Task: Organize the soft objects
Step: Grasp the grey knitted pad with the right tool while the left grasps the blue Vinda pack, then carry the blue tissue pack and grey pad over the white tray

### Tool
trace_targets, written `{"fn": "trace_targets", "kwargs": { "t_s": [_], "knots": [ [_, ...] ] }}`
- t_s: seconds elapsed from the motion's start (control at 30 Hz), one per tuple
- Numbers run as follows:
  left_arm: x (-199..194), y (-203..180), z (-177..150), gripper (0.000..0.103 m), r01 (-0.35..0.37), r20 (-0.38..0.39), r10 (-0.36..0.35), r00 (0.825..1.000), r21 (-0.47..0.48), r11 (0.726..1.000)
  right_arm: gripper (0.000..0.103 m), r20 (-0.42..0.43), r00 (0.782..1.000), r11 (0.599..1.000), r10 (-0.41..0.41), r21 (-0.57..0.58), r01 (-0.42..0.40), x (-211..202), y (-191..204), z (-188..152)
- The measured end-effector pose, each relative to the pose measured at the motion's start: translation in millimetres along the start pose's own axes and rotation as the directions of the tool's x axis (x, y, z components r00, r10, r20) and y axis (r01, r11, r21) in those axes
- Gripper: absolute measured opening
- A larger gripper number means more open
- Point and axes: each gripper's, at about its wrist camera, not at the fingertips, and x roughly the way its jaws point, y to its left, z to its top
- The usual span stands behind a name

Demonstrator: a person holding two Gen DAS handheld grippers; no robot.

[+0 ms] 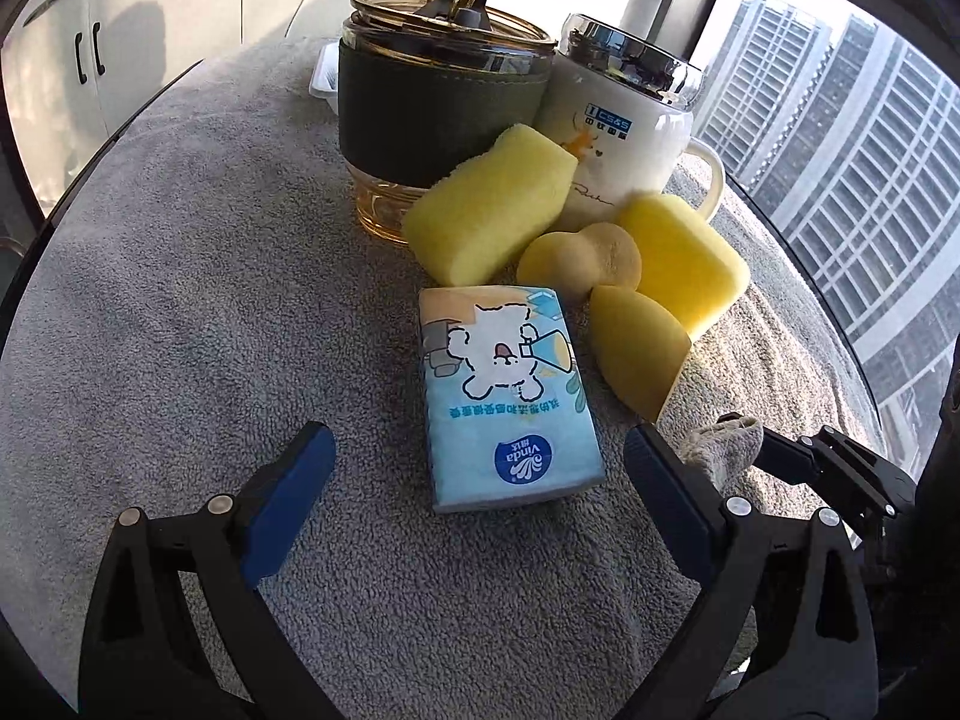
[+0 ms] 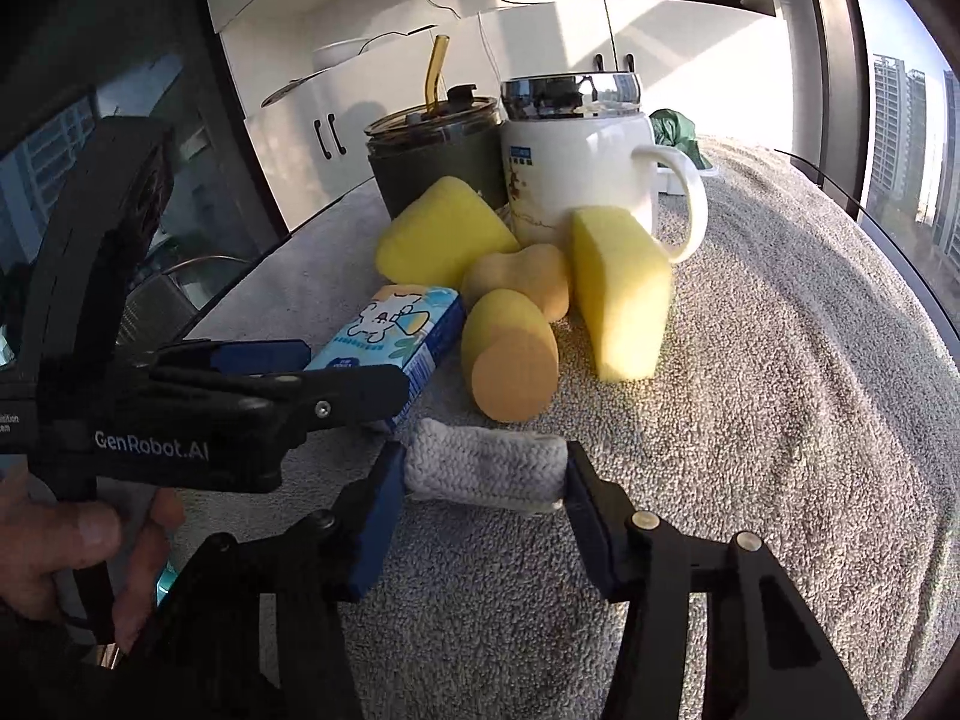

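Observation:
A blue Vinda tissue pack (image 1: 504, 402) lies on the grey fleece cover (image 1: 210, 300). My left gripper (image 1: 480, 450) is open, its blue pads (image 1: 300, 480) either side of the pack's near end without touching it. My right gripper (image 2: 483, 474) is shut on a small grey-white knitted cloth (image 2: 486, 468), just in front of the pile. Behind the pack sit two yellow sponges (image 1: 492, 204) (image 1: 684, 258), a beige gourd-shaped puff (image 1: 588, 258) and a teardrop-shaped puff (image 1: 636, 348).
A glass tumbler with a dark sleeve and amber straw (image 1: 438, 102) and a lidded white mug (image 1: 624, 126) stand behind the sponges. The round table's edge (image 1: 828, 312) runs close by a window. A person's hand (image 2: 90, 540) holds the left gripper's handle.

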Motion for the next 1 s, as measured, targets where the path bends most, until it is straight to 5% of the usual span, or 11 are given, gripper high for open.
{"fn": "trace_targets", "kwargs": {
  "t_s": [0.2, 0.27, 0.33, 1.0],
  "knots": [
    [-2.7, -2.7, -2.0, 0.094, -0.058, 0.004, 0.058, 0.998, 0.026, 0.998, 0.055, 0.017, 1.0, 0.999, -0.016, 0.029, 0.015, -10.2, -12.5, 0.8],
    [-5.6, -2.7, -2.5, 0.064, -0.073, 0.015, 0.073, 0.997, 0.034, 0.997, 0.055, 0.015, 1.0, 0.999, -0.011, 0.03, 0.011, -10.0, -13.1, 0.2],
    [-8.9, 3.9, -1.9, 0.051, -0.059, 0.02, 0.059, 0.998, 0.017, 0.998, 0.055, 0.014, 1.0, 1.0, -0.006, 0.028, 0.005, -9.5, -12.4, -0.9],
    [-55.2, 25.4, -25.1, 0.051, 0.006, 0.055, -0.006, 0.998, -0.015, 1.0, 0.055, 0.04, 0.999, 1.0, -0.02, -0.009, 0.021, -24.9, -0.3, 3.6]
  ]
}}
